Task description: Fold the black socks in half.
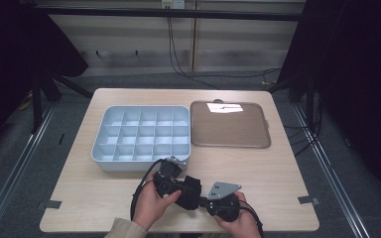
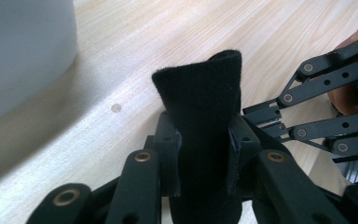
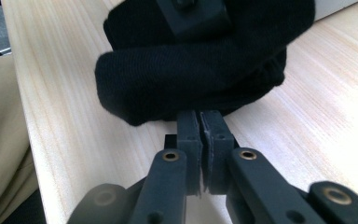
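A black rolled cloth, perhaps a sock (image 1: pixel 192 192), hangs between both grippers just above the wooden table near its front edge. My left gripper (image 1: pixel 180 187) is shut on it; in the left gripper view the pads squeeze the cloth (image 2: pixel 200 88) on both sides, at the left gripper (image 2: pixel 204 135). My right gripper (image 1: pixel 206 202) comes in from the right. In the right gripper view its jaws are pressed together at the right gripper (image 3: pixel 199 122), pinching the lower edge of the cloth (image 3: pixel 191 74). The right gripper's linkage (image 2: pixel 317 93) shows at the right of the left gripper view.
A pale blue organiser box (image 1: pixel 139 165) with several empty compartments stands just behind the left gripper; its wall (image 2: pixel 23 51) is close in the left gripper view. A brown flat tray (image 1: pixel 228 131) lies to its right. Bare table (image 1: pixel 278 178) stretches to the right.
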Tool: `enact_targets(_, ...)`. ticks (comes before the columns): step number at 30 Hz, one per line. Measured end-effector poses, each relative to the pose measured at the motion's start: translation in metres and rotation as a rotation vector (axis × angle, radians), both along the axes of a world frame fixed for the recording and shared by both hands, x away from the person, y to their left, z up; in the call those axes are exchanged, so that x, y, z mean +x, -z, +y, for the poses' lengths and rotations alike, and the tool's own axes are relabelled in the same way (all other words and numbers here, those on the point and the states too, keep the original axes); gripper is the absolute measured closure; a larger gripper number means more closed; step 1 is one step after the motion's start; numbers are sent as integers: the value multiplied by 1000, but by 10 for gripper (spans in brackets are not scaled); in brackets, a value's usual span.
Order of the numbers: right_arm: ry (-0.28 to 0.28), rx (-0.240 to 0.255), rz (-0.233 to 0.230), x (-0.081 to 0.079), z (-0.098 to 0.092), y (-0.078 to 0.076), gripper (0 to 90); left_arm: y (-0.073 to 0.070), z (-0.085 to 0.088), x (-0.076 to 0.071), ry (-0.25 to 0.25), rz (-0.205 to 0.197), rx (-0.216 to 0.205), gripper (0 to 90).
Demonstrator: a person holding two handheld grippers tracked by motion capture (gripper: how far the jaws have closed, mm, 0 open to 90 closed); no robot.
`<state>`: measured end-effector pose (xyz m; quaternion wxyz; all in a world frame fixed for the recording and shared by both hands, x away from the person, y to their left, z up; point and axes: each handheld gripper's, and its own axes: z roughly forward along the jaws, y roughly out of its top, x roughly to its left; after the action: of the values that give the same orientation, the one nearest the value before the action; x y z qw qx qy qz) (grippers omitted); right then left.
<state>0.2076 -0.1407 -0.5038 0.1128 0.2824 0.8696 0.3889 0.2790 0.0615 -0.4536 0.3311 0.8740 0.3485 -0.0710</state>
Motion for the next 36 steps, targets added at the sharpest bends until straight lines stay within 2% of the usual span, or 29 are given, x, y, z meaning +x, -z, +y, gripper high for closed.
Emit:
enact_targets(4, 11, 2, -6, 1, -2, 0, 822, -9, 6, 3, -1, -4, 2, 711)
enact_targets(5, 21, 2, -15, 1, -4, 1, 782, -13, 9, 4, 11, -9, 20, 710)
enact_targets(11, 44, 12, -15, 3, -7, 1, 697, -19, 19, 7, 18, -7, 49, 708)
enact_targets(12, 61, 9, -19, 4, -7, 1, 629, -21, 22, 7, 2, -6, 58, 707)
enact_targets(14, 69, 8, -23, 4, -7, 1, 606, -21, 23, 7, 3, -2, 57, 708)
enact_targets(16, 79, 9, -29, 5, -9, 1, 560, -24, 29, 9, 8, -1, 75, 708)
enact_targets(18, 81, 8, -30, 5, -9, 2, 544, -25, 30, 9, 2, 0, 74, 707)
enact_targets(24, 104, 6, -53, 6, -9, 3, 422, -29, 41, 13, -17, 0, 78, 707)
enact_targets(28, 103, 2, -54, 7, -8, 4, 399, -32, 46, 14, -25, 3, 85, 706)
enact_targets(32, 118, -9, -44, 8, -8, 4, 321, -34, 52, 15, -35, 10, 86, 705)
enact_targets(36, 126, -10, -39, 9, -8, 5, 294, -35, 57, 16, -37, 14, 94, 706)
